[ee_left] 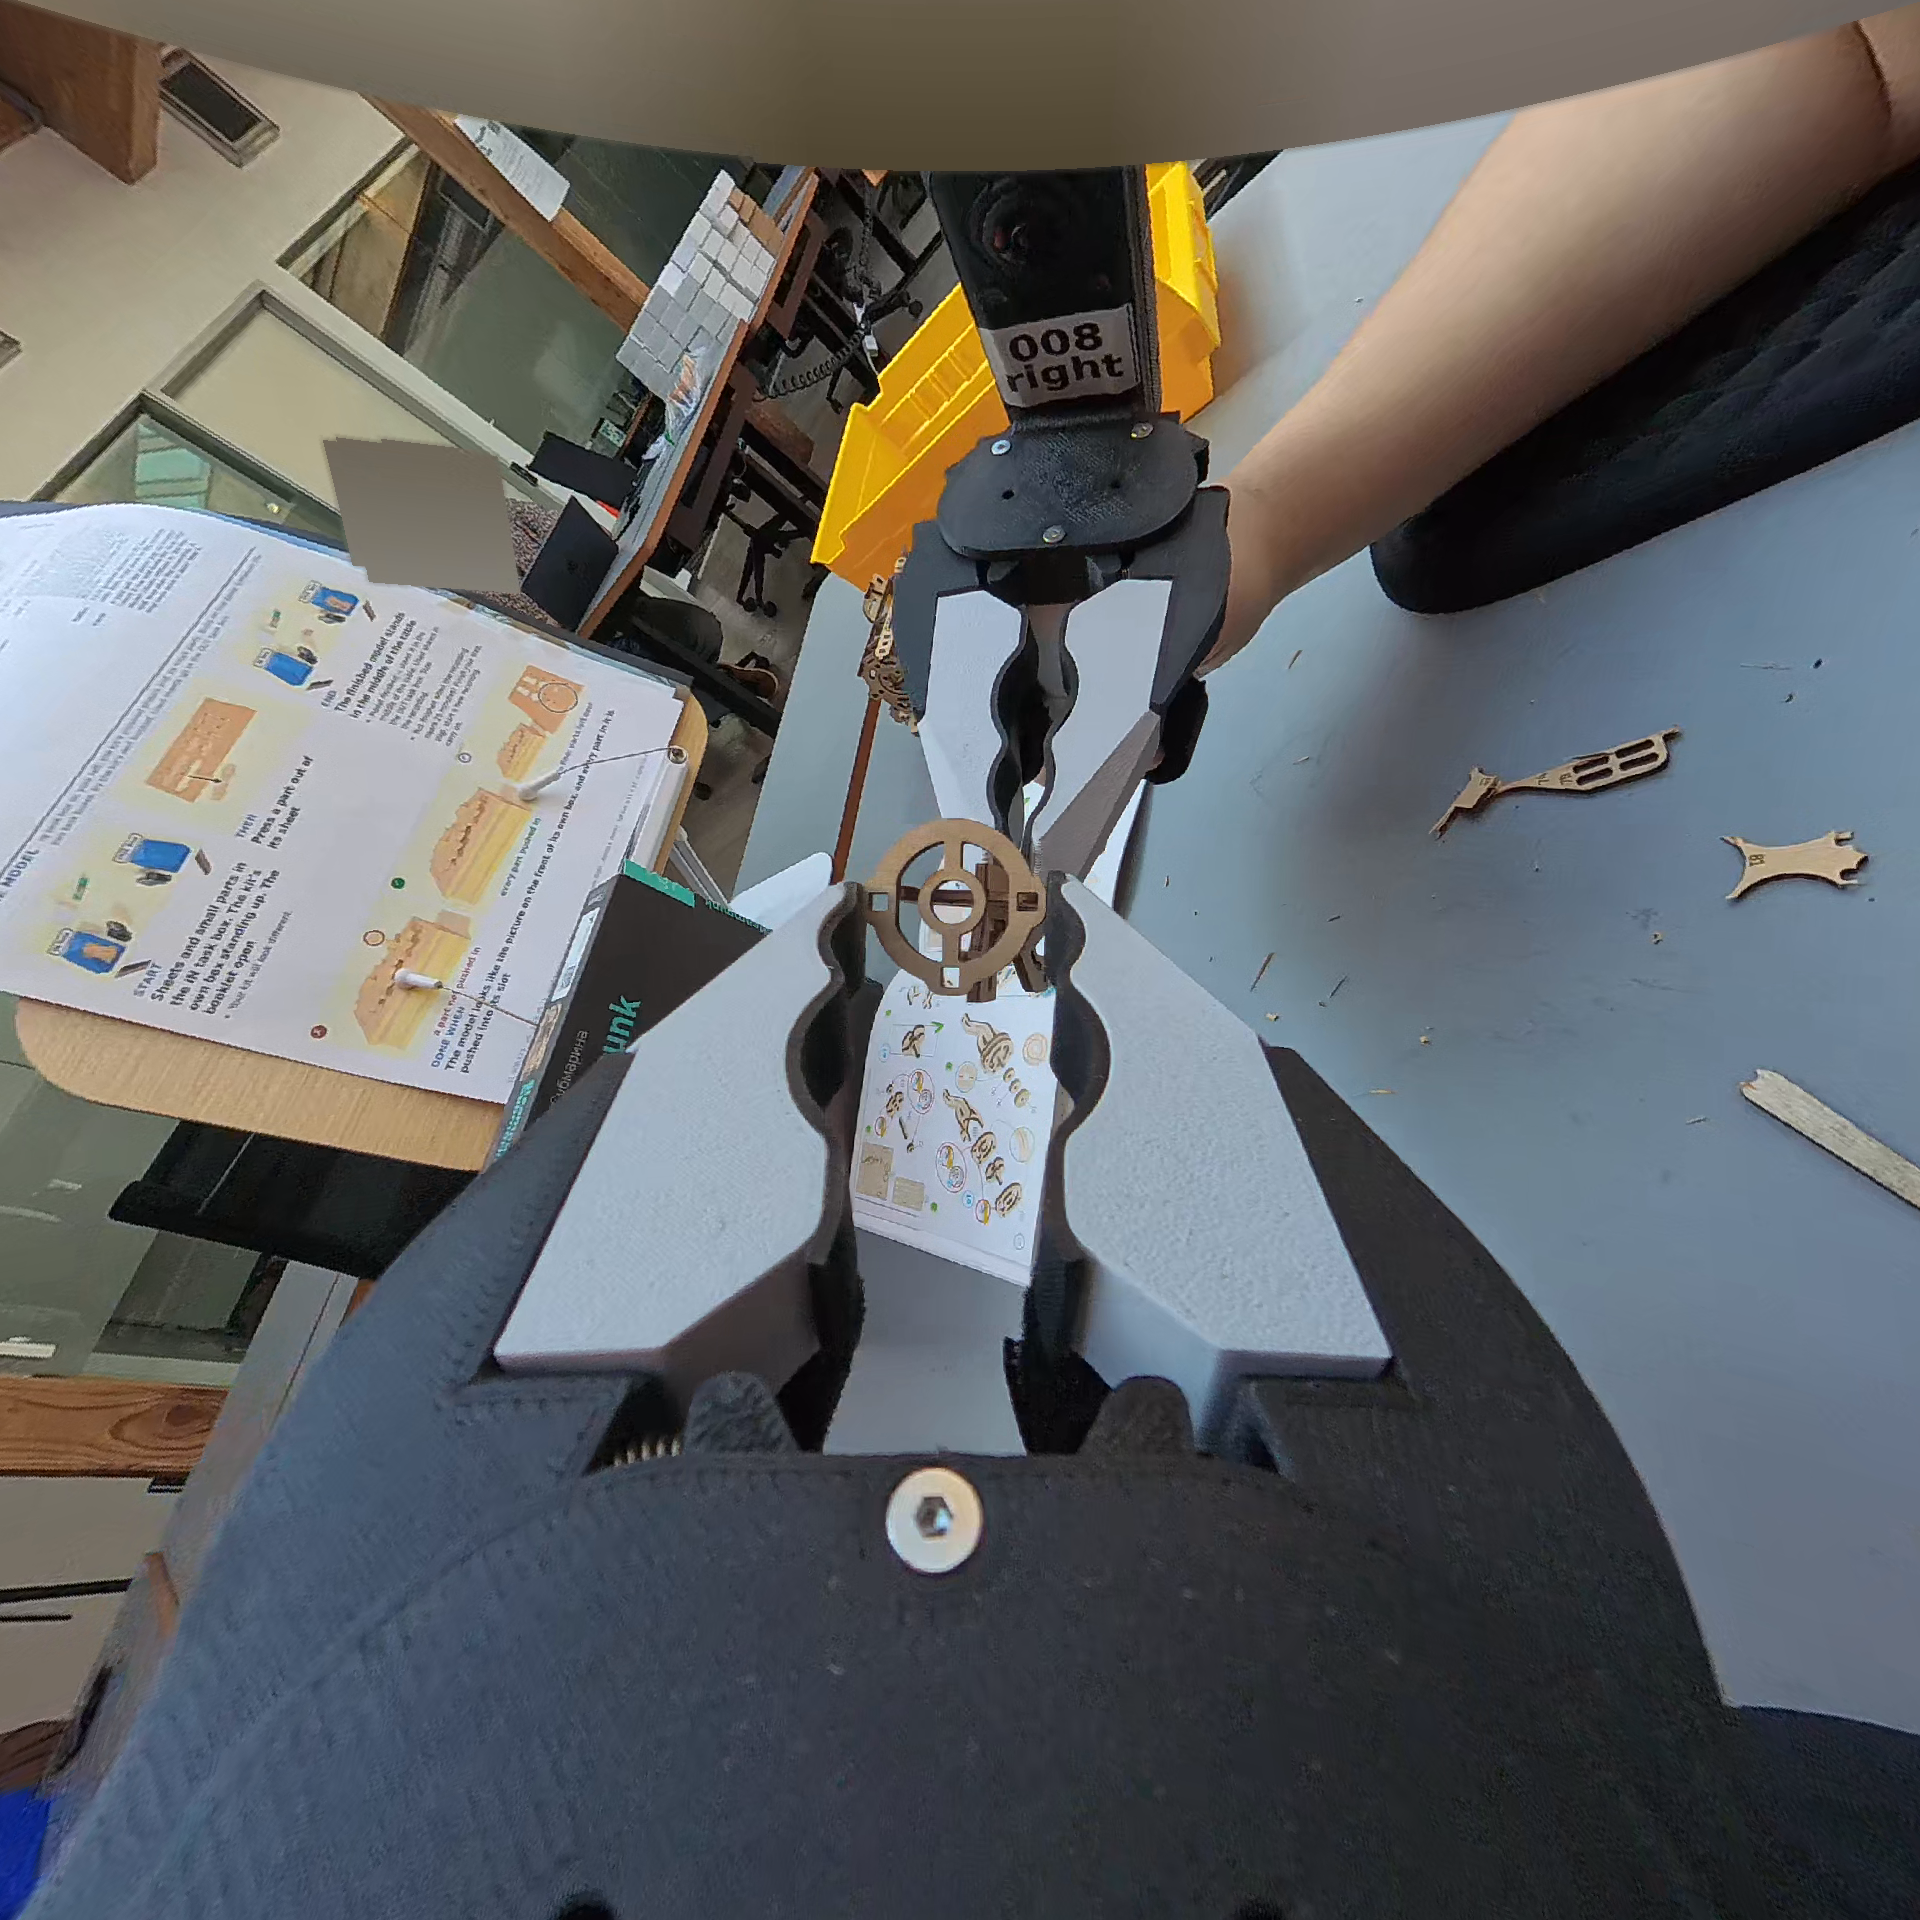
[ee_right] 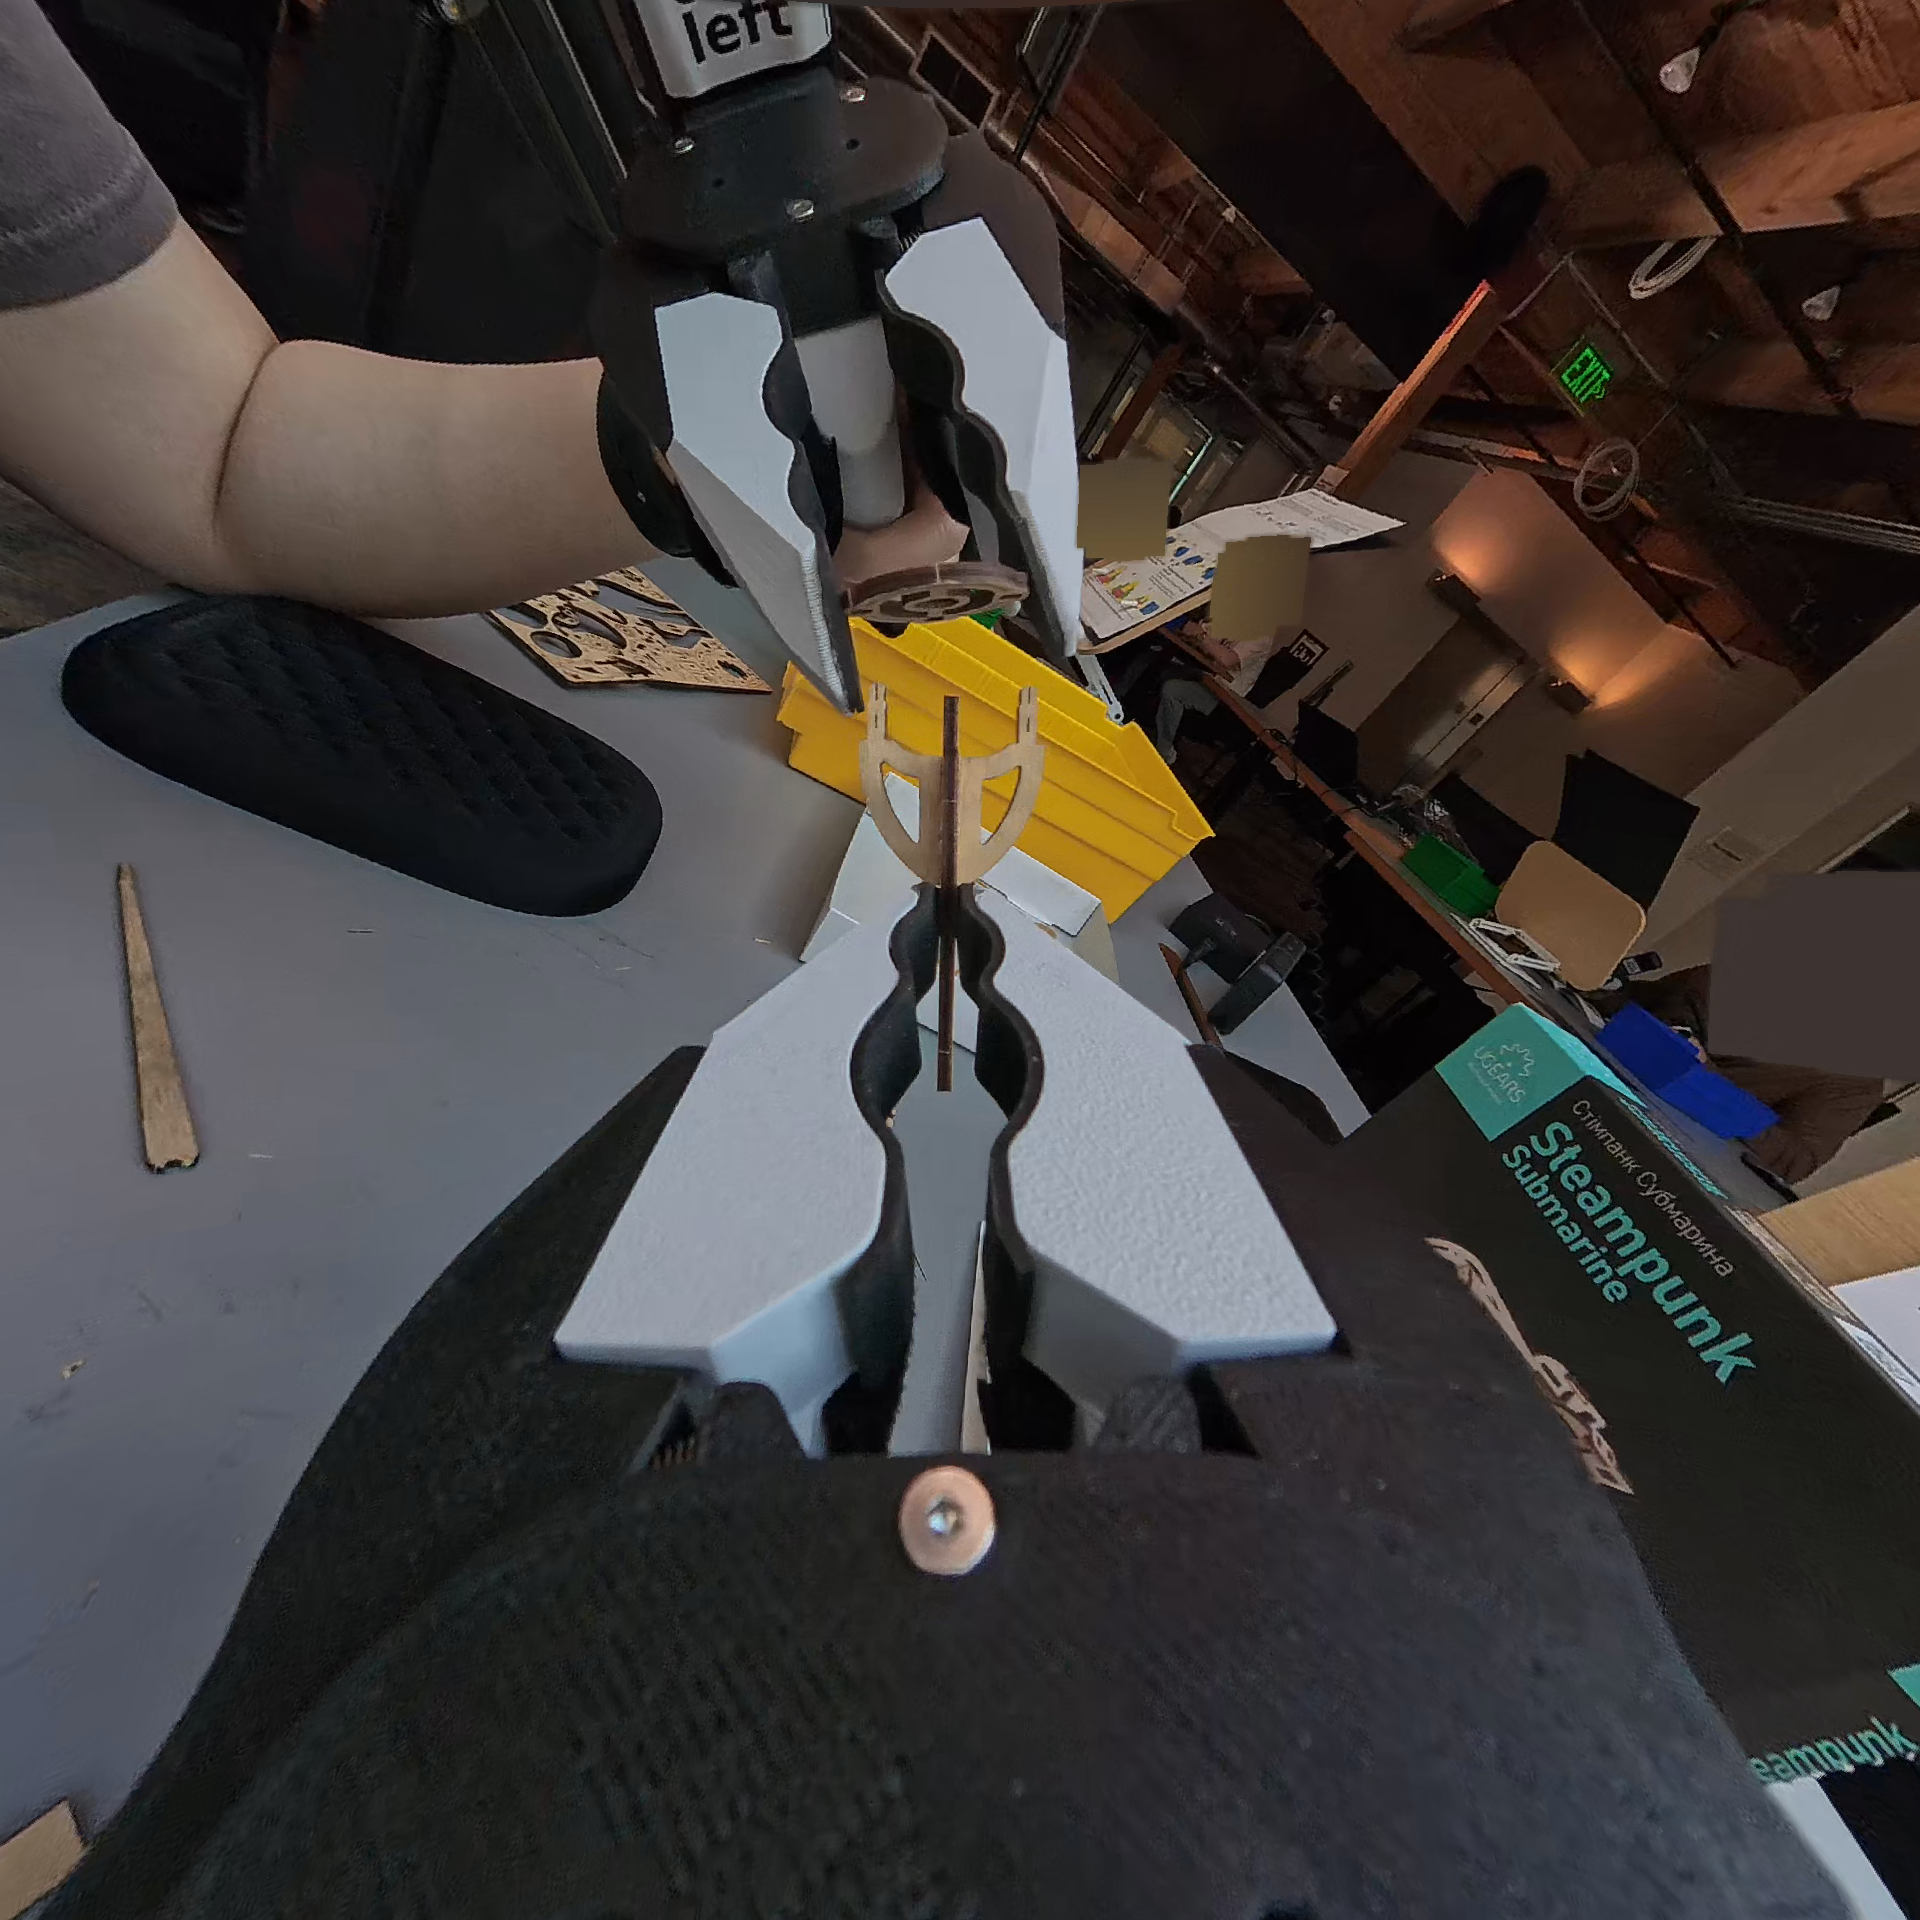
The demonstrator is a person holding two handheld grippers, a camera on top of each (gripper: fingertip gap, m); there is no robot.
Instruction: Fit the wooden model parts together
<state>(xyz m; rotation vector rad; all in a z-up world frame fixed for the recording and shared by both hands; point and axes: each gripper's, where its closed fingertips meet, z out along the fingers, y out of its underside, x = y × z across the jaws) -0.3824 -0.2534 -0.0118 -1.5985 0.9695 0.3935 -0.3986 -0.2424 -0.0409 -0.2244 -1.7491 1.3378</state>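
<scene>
Mating step: left tool (ee_left: 951,914) is clenching the ring (ee_left: 953,902) at its tips, right tool (ee_right: 948,904) gripping the forked frame (ee_right: 951,784) just ahead. Next, likely aligning prongs with ring slots and pressing.

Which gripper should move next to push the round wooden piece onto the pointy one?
Probably the left gripper. It holds the round ring piece flat, facing the pronged piece that the right gripper pinches upright. The prongs point at the ring, just short of it, so the left could slide it on.
</scene>
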